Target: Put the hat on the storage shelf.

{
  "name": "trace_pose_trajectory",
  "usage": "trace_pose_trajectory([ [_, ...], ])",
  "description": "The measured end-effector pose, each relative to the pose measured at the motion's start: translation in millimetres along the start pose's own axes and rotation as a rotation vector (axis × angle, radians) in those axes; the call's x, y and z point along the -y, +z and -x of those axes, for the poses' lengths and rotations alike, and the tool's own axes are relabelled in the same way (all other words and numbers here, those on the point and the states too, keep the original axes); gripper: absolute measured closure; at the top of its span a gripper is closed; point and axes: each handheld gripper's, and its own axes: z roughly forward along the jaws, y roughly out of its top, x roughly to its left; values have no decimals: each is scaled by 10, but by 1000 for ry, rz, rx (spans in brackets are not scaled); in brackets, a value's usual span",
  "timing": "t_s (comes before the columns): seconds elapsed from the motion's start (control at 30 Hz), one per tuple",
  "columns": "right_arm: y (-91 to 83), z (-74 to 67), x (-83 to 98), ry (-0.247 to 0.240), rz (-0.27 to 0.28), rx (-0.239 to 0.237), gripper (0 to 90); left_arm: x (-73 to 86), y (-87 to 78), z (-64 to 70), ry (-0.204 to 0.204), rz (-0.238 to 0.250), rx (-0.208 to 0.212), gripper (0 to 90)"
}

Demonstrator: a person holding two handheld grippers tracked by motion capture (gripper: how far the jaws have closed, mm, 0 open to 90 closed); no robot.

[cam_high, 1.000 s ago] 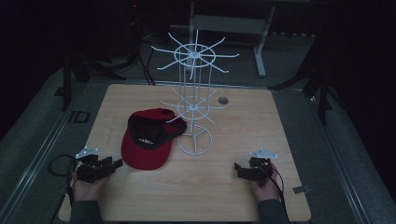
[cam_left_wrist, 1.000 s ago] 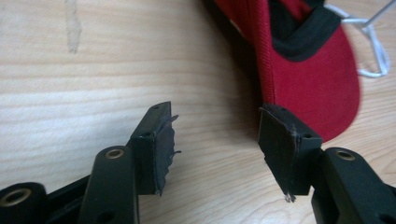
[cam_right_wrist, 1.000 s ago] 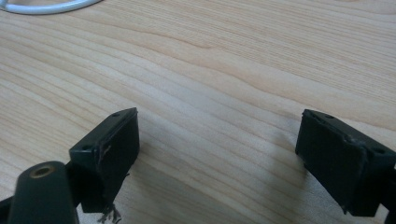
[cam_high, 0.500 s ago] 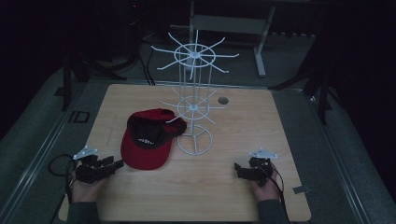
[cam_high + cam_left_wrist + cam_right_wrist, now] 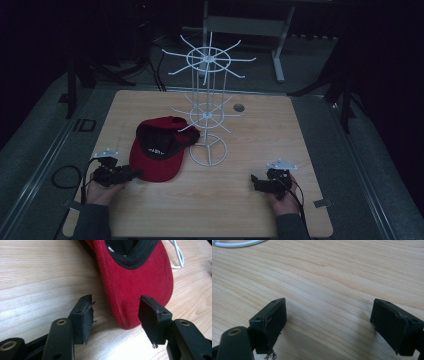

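Left gripper view: cap (image 5: 140, 282) brim edge between spread jaws, untouched.

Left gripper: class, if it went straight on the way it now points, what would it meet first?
Most likely the brim of the red cap: the left gripper has open jaws either side of the brim's tip, not yet pressing it.

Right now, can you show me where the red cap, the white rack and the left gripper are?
red cap (image 5: 159, 161): high view, its brim.
white rack (image 5: 208, 149): high view, its base ring.
left gripper (image 5: 115, 315): left gripper view, between its jaws.
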Motion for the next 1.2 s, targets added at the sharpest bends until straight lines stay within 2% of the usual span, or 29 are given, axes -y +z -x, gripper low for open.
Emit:
trace_pose_trajectory([
  [0.1, -1, -1, 0, 1, -1, 0, 134, -41, 40, -26, 0, -19, 3, 466],
  [0.13, -1, -1, 0, 1, -1, 0, 134, -60, 56, -38, -7, -16, 20, 471],
  [0.2, -1, -1, 0, 2, -1, 0, 134, -71, 65, -45, -8, -18, 27, 474],
  [0.33, -1, -2, 0, 2, -1, 0, 134, -145, 159, -63, -4, -48, 70, 485],
  [0.47, -1, -1, 0, 2, -1, 0, 134, -153, 247, -15, 7, -94, 119, 576],
  [0.6, -1, -1, 0, 2, -1, 0, 134, -139, 284, 21, 26, -122, 124, 642],
  [0.63, -1, -2, 0, 2, -1, 0, 134, -115, 336, 72, 38, -147, 167, 638],
  [0.8, -1, -2, 0, 2, 0, 0, 134, -148, 386, 71, 17, -140, 167, 540],
  [0.83, -1, -1, 0, 2, -2, 0, 134, -172, 408, 60, 3, -133, 169, 530],
  [0.9, -1, -1, 0, 2, -1, 0, 134, -191, 431, 64, 0, -135, 170, 532],
  [1.0, -1, -2, 0, 2, -1, 0, 134, -207, 454, 81, 7, -156, 169, 632],
  [1.03, -1, -2, 0, 3, -1, 0, 134, -225, 477, 89, 3, -170, 186, 658],
  [1.07, -1, -2, 0, 3, -1, 0, 134, -225, 477, 89, 3, -170, 186, 690],
  [1.1, -1, -2, 0, 3, -1, 0, 134, -246, 476, 99, -1, -156, 237, 730],
  [1.2, -1, -2, 0, 2, -1, 0, 134, -282, 464, 109, -10, -147, 239, 778],
])
